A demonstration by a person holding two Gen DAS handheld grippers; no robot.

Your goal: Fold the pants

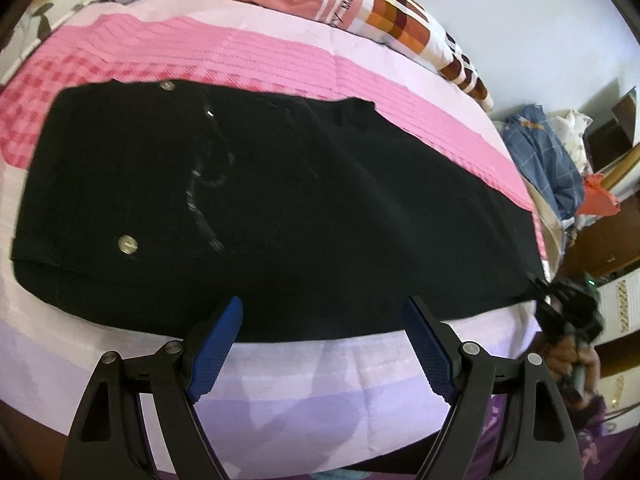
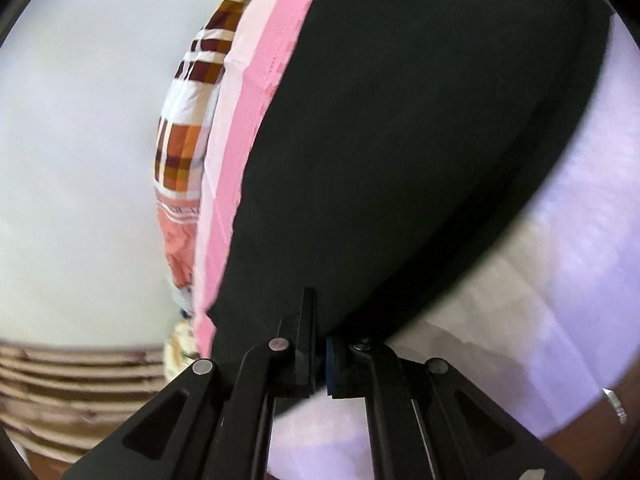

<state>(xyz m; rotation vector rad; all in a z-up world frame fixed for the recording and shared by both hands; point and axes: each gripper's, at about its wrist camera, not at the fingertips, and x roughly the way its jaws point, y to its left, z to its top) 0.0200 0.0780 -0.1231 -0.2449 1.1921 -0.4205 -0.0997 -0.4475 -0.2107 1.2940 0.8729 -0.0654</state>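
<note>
Black pants (image 1: 280, 200) lie flat across a bed, waistband to the left with two metal buttons (image 1: 128, 245). In the left wrist view my left gripper (image 1: 324, 308) hovers open over the pants' near edge, with nothing between its blue pads (image 1: 216, 352). My right gripper (image 1: 560, 296) shows at the far right, pinching the leg end. In the right wrist view that gripper (image 2: 320, 344) is shut on the hem of the pants (image 2: 400, 160), whose cloth stretches away from it.
The bed has a pink and lilac sheet (image 1: 280, 60). A checked orange quilt (image 1: 380, 4) lies along the back by the white wall. Piled clothes (image 1: 540, 152) and wooden furniture (image 1: 612, 240) stand beyond the right end. A hand (image 1: 572, 356) holds the right gripper.
</note>
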